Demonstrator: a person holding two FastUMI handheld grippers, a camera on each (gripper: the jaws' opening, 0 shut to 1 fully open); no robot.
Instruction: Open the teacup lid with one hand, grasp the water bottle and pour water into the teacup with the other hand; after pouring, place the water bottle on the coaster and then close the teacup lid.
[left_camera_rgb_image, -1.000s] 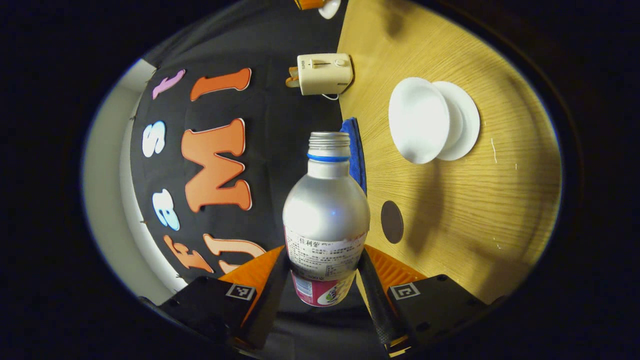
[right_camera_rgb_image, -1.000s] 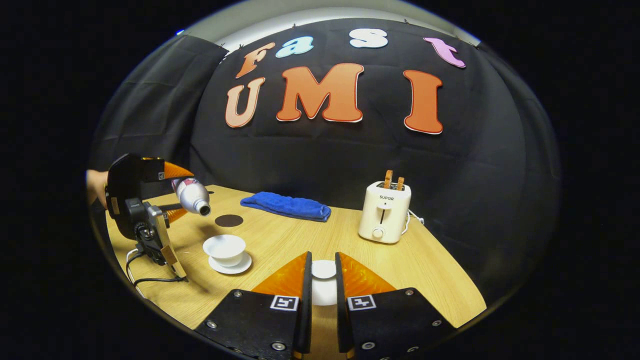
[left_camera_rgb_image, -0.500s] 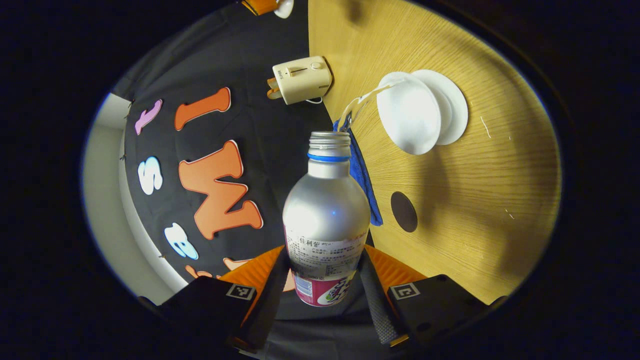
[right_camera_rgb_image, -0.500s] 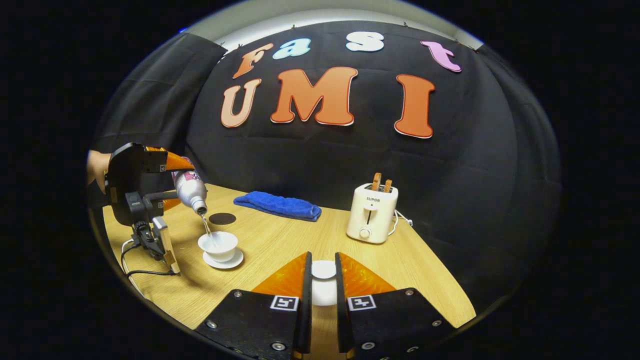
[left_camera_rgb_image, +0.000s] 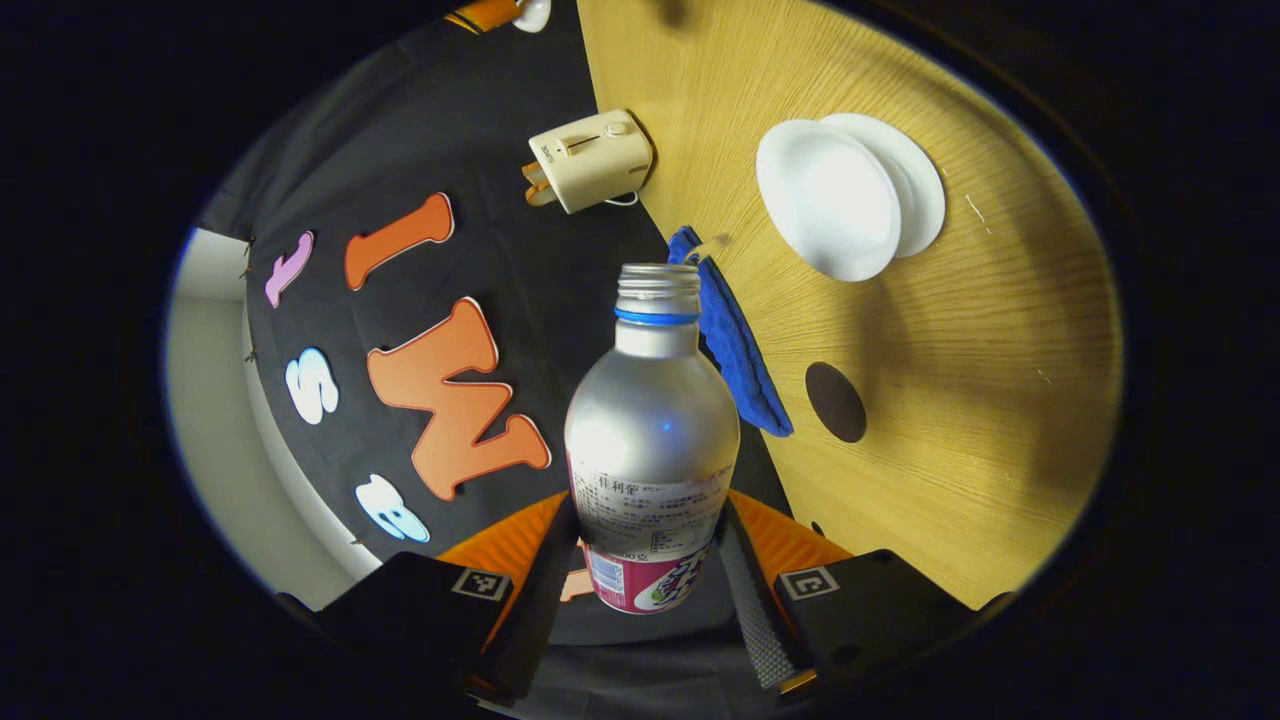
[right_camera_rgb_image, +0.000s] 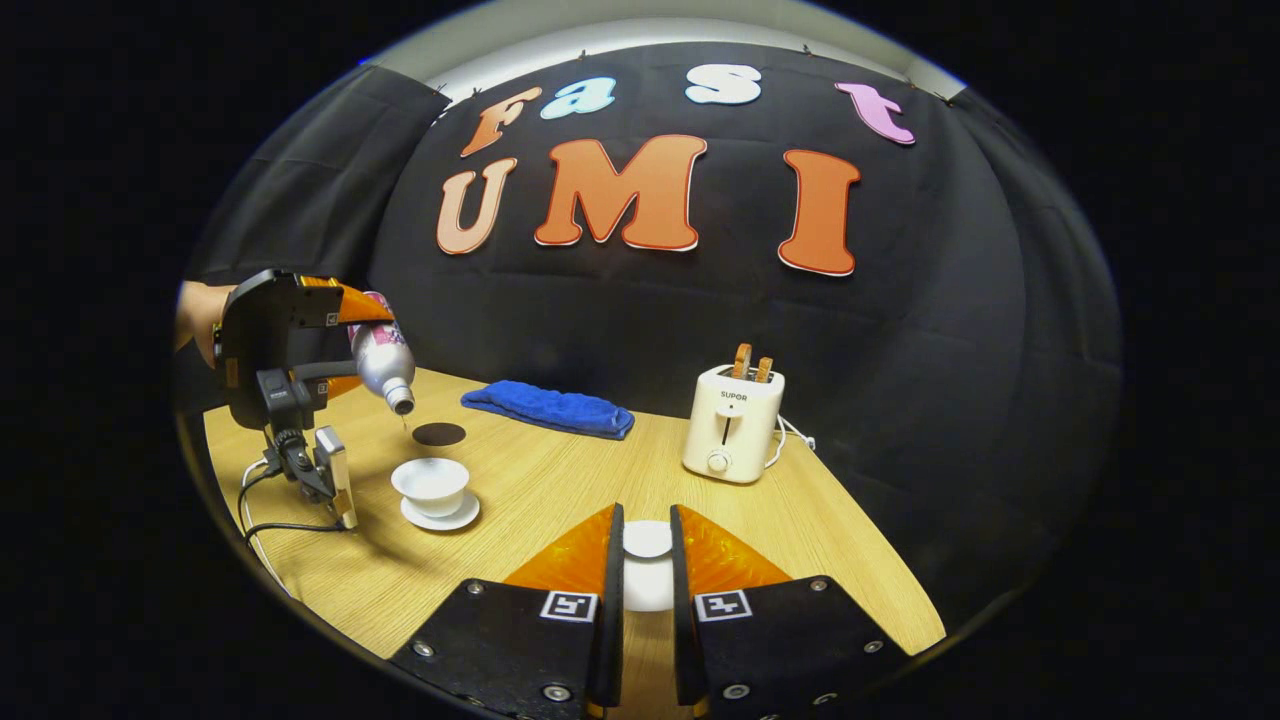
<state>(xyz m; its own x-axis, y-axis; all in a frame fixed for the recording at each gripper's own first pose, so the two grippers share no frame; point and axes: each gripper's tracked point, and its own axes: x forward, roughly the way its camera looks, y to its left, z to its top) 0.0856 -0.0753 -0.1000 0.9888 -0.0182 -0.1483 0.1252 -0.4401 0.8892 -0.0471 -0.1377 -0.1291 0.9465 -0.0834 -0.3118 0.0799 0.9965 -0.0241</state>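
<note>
between the two fingers of the left hand-held gripper (left_camera_rgb_image: 648, 560) sits the water bottle (left_camera_rgb_image: 652, 440), pinched on both sides low on its body. in the left gripper view its open mouth points to 12 o'clock. in the right gripper view the same water bottle (right_camera_rgb_image: 381, 352) is tipped, mouth down toward 5 o'clock, up in the air above the table (right_camera_rgb_image: 560, 500). a small drop hangs just under the mouth. a hand (right_camera_rgb_image: 200, 315) holds that hand-held gripper (right_camera_rgb_image: 345, 345) from behind.

below the bottle mouth, a little toward 5 o'clock, stands the white teacup (right_camera_rgb_image: 431, 484) on its saucer (right_camera_rgb_image: 440, 515). the cup is open, with no lid on it. in the left gripper view the teacup (left_camera_rgb_image: 826, 200) is at 2 o'clock from the bottle.

the dark round coaster (right_camera_rgb_image: 439, 433) lies flat on the table at 12 o'clock from the cup, near it but not touching. nothing is on it. in the left gripper view the coaster (left_camera_rgb_image: 835, 402) is at 3 o'clock from the bottle.

the right hand-held gripper (right_camera_rgb_image: 647, 575) pinches the white teacup lid (right_camera_rgb_image: 648, 565) between its fingers, held up at 4 o'clock from the cup, well apart from it.

a blue towel (right_camera_rgb_image: 548, 409) lies by the back edge of the table. a cream toaster (right_camera_rgb_image: 732, 428) with two slices poking out stands at 3 o'clock from the towel.
</note>
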